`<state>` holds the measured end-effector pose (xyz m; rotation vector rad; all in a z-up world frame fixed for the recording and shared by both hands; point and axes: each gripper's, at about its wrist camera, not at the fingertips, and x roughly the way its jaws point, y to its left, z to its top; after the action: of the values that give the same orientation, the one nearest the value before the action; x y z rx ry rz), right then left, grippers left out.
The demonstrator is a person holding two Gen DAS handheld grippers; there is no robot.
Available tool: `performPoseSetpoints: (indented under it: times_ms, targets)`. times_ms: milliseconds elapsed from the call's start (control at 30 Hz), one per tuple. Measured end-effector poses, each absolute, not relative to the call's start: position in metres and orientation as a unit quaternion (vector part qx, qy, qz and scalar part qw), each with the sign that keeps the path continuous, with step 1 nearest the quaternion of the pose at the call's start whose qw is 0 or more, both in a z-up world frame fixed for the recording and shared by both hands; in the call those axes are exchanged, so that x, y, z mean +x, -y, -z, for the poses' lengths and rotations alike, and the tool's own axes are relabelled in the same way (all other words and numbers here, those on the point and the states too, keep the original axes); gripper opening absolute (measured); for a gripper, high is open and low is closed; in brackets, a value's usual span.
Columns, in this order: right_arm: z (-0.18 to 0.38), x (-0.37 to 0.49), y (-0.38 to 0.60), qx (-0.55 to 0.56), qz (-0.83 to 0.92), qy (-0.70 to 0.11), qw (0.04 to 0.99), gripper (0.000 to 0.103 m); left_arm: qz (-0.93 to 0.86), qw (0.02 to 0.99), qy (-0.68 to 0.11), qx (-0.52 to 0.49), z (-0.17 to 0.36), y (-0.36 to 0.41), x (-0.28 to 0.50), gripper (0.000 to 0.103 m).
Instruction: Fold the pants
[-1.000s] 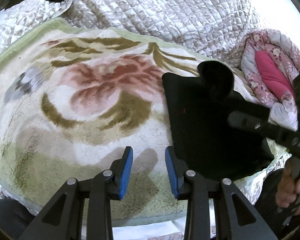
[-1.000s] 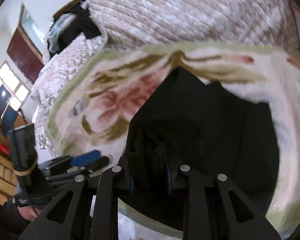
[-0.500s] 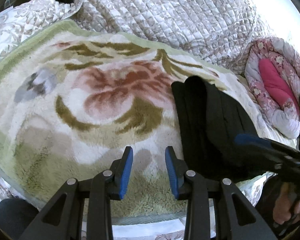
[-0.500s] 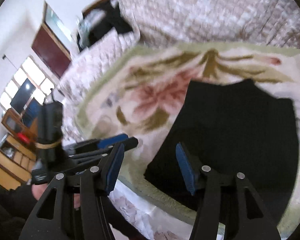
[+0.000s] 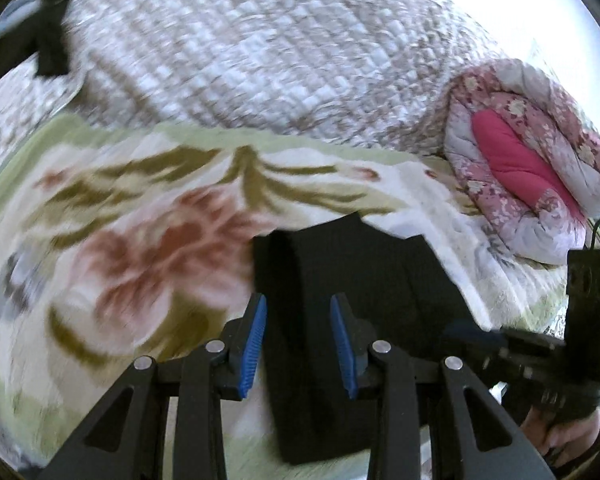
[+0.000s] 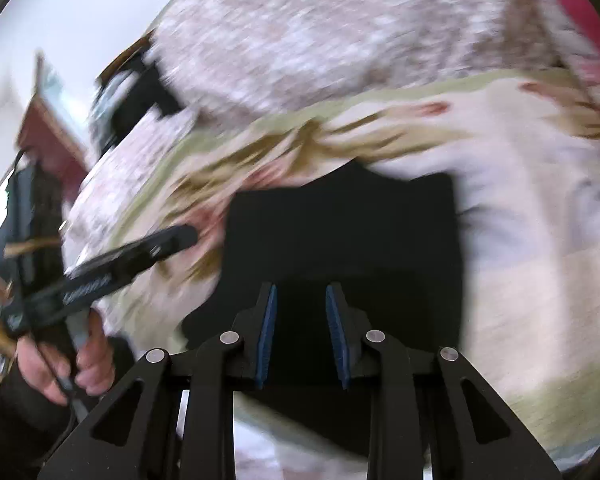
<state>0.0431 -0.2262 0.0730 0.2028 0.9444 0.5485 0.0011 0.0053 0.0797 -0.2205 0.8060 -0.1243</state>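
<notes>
The black pants (image 5: 352, 280) lie folded in a flat rectangle on the floral blanket (image 5: 120, 240) of the bed, under both tongs. The left tongs (image 5: 298, 340) hang partly open and empty over the fold's left edge, having swung across from bare blanket. The right tongs (image 6: 302, 334) stand narrowly apart, pinching nothing; they have just been closing after letting the cloth go.

A bed (image 5: 260, 60) in a quilted beige-and-white cover carries a fluffy floral blanket (image 5: 120, 240) with a green border. Black folded pants (image 5: 360, 272) lie flat on the blanket. A pink floral quilt (image 5: 532, 168), seemingly rolled, sits at the blanket's far right corner.
</notes>
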Motion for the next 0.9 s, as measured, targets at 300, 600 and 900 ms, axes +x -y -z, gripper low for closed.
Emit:
performPoseSetpoints:
  times_ms: [300,600,900]
  targets:
    - [-0.062,0.103,0.240,0.069,-0.231,-0.453,0.858,0.027,0.072,0.908,-0.412,-0.035,-0.044,0.042,0.060,0.032]
    - [-0.026,0.144,0.250,0.050,-0.210,-0.472,0.855,0.002,0.064,0.910,-0.404,-0.070,-0.028,0.028,0.056,0.028]
    - [-0.066,0.072,0.246,0.021,-0.207,-0.452,0.868,0.013,0.057,0.906,-0.409,-0.095,-0.037,0.006,0.054,0.006]
